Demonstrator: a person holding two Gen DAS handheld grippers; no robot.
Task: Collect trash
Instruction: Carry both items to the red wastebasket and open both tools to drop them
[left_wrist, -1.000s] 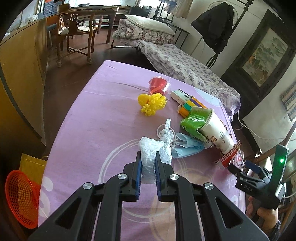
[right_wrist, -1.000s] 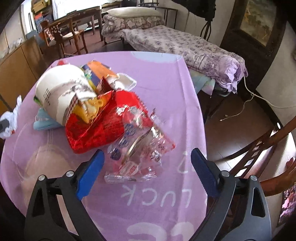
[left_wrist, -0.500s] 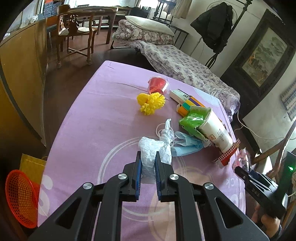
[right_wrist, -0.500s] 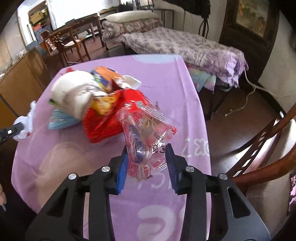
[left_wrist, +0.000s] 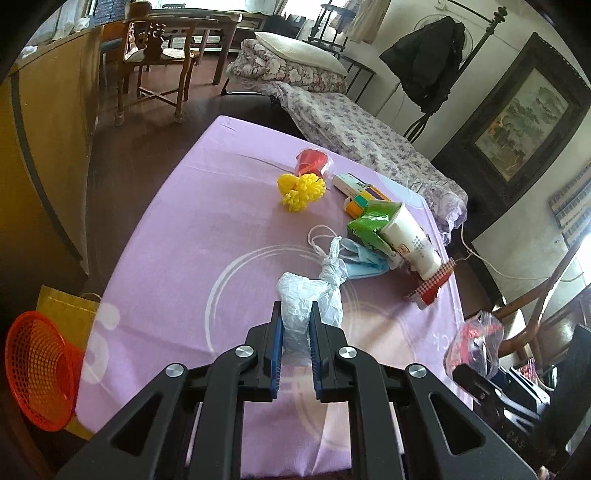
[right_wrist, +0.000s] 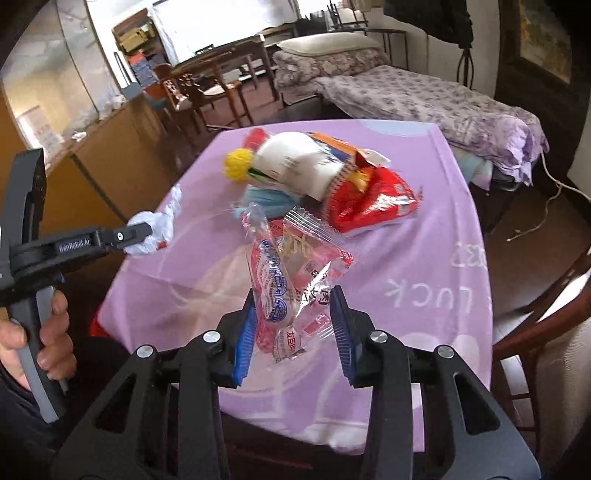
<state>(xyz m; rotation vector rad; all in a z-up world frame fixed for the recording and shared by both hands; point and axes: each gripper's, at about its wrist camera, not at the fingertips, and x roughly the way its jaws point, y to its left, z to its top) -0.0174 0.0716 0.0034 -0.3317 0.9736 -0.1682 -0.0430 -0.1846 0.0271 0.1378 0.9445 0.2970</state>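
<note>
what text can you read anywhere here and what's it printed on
"LUCK", seen upside down: on the purple tablecloth, near its right edge.
"GenRobot.AI": on the side of the left tongs.
"友臣": on a round label of the clear snack wrapper held in the right tongs; its other print is too crumpled to read.
Print on the white paper cup and the boxes: too small to read.

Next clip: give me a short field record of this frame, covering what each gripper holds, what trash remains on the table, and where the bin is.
left gripper: shut on white plastic bag
right gripper: shut on clear snack wrapper, jaws have just been closing around it
still on table: paper cup, blue face mask, red snack bag, yellow toy, red cup
bin: orange mesh basket on the floor, beside the table's near left corner
</note>
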